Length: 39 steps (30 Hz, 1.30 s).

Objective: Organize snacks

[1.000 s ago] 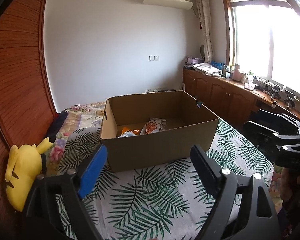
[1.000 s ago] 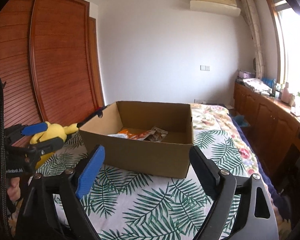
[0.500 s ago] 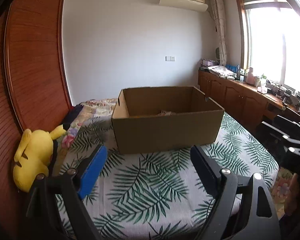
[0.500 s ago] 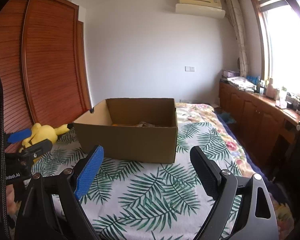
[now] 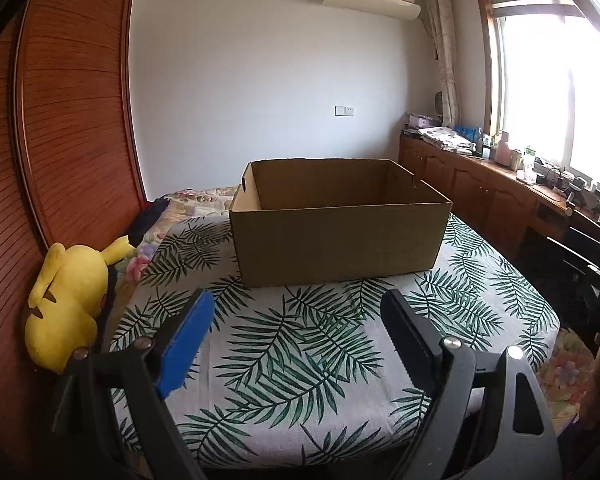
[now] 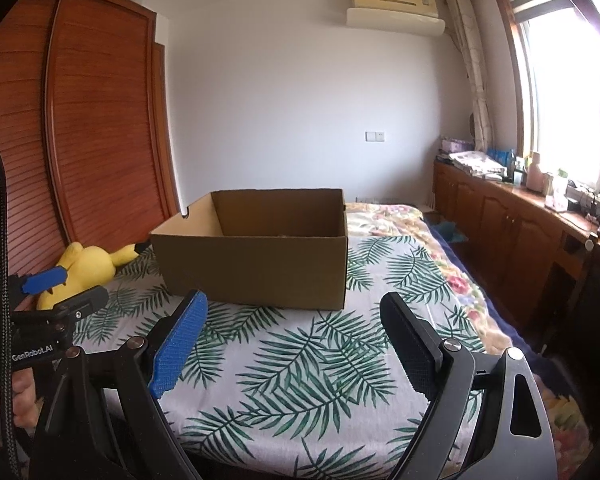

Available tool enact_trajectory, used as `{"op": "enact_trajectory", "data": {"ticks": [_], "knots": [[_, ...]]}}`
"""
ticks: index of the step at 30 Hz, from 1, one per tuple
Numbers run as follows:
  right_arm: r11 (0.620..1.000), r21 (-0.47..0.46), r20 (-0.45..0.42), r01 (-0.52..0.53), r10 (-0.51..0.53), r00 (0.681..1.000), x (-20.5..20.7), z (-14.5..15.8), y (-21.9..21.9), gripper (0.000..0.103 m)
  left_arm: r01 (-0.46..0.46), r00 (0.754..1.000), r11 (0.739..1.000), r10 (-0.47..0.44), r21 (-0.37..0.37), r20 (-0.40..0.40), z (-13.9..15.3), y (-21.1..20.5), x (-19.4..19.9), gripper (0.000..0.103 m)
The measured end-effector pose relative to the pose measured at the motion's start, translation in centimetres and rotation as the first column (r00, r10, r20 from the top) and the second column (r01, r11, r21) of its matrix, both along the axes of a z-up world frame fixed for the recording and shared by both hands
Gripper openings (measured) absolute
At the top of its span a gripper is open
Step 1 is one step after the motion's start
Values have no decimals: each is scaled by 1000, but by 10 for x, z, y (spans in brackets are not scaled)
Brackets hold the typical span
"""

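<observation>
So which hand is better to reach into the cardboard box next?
Probably the left. The left tool is open, empty and faces the box squarely; the right tool, also open, has it off to its left.

- Your cardboard box (image 5: 340,240) is matt brown paperboard.
- The bed sheet (image 5: 300,360) is soft printed cloth.
- The wardrobe (image 6: 100,120) is ribbed, satin wood.
- Your right tool (image 6: 294,320) has one ridged blue plastic pad.
- The plush toy (image 5: 68,300) looks fuzzy.

My two wrist cameras look forward and slightly down along my claws, low over the bed (image 5: 300,360). Both share the cardboard box (image 5: 336,240) (image 6: 256,268), mine on the right seeing it from further right.
</observation>
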State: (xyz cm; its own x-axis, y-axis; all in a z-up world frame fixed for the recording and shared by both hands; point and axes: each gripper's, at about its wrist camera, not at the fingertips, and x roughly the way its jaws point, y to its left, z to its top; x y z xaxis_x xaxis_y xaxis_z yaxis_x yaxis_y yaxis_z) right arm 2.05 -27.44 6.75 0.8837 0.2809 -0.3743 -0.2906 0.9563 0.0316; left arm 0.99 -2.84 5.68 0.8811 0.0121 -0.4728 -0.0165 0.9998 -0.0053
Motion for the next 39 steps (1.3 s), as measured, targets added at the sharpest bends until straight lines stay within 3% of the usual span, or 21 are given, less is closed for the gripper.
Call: {"op": "enact_trajectory", "data": {"ticks": [39], "knots": [[1000, 4, 9, 19, -19, 1000, 1, 4, -1, 90, 10, 1000, 1000, -10, 3, 16, 8, -1, -8, 86]]}}
